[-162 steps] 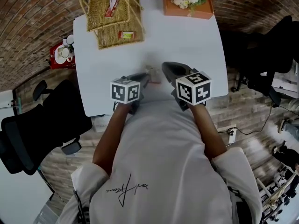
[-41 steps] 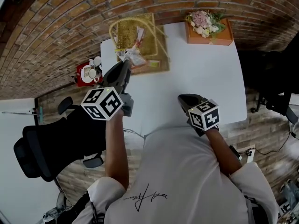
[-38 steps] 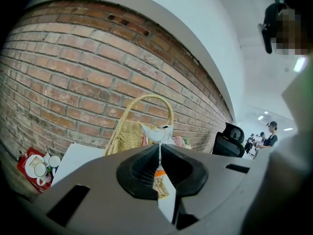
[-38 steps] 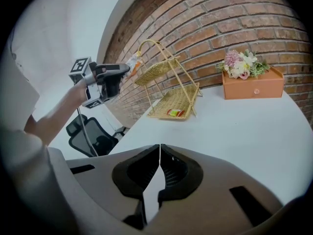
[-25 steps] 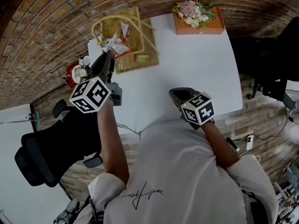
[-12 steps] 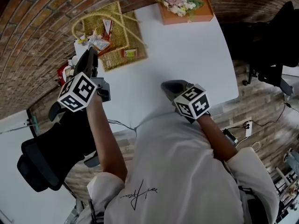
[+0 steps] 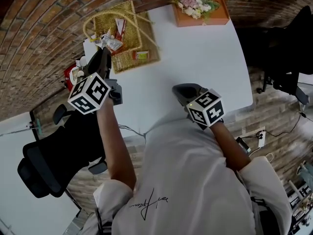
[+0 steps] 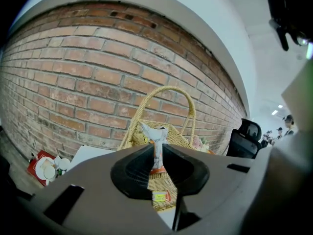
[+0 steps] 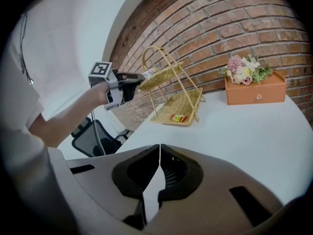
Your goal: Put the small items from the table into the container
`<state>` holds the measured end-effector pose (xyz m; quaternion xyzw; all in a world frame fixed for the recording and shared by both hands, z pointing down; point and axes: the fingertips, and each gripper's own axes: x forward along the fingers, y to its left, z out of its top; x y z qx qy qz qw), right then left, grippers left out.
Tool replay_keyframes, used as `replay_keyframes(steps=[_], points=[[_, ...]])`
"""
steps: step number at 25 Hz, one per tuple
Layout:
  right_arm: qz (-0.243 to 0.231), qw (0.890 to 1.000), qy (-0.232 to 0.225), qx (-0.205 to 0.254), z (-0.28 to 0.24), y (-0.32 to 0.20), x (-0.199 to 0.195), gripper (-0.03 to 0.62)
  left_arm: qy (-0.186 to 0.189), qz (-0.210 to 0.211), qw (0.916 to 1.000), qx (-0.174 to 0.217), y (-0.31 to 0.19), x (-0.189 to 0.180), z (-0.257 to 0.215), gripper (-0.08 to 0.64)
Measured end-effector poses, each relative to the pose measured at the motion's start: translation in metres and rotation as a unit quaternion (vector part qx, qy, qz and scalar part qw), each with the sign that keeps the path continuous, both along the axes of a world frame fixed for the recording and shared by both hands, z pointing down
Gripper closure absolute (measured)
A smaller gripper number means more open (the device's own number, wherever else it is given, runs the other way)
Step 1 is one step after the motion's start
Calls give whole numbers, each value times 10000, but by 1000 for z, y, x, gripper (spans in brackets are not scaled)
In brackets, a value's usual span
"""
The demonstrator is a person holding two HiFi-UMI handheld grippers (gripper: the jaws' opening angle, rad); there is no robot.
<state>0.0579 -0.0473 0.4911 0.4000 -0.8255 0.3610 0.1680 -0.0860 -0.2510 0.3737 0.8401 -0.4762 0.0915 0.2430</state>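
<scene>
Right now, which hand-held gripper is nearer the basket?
Left. The left hand-held gripper, jaws opening on a packet, is at the wicker basket's upper tray; right hand-held gripper is by the table's near edge.

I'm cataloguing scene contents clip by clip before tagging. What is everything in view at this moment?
table: 1, white, against the brick wall
wicker basket: 1, tan, two tiers, far left corner of the table
upper-tier packet: 1, red and white, in the basket's top tier
lower-tier packet: 1, orange, on the basket's bottom tier
held packet: 1, silvery with orange, in the left gripper
flower box: 1, orange, pink and white flowers, far right corner of the table
tray with cups: 1, red, white cups, low beside the table's left side
office chairs: 2, black, one on each side of the table
left gripper: 1, dark grey, at the basket's top tier, jaws opening, packet between them
right gripper: 1, dark grey, shut, empty, over the table's near edge
</scene>
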Motion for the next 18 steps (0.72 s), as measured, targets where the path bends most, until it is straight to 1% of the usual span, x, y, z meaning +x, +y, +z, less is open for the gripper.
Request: replay_keyframes(steps=[1,2,4,7,10,14,16,18], points=[[4,10000,4,22,-1,0,0,569,94,28,9999,-29,1,1,0,501],[8,10000,9,39,-2,0,-1,569,158,59,9998,-54,2,2,0,449],[24,10000,11,48,-6,1,0,569,159,89,9998,-66,4,3,0,431],[36,9999,24,106,-14,1,3,569,231,36,9997,-48,11,2,-2,426],[20,9997,16,256,-21,-3,-3,569,469,28,9989,45,22,-4,-14,420],[-70,9987,88,497,-39,-11,-2,569,512,87,9984,220,44,-1,-27,420],[-96,9983,18,582,-50,-12,-3,569,555,195,9981,165,57,2,-24,423],[-129,9977,-96,662,-61,-12,-5,569,576,258,9980,60,70,1,-17,449]])
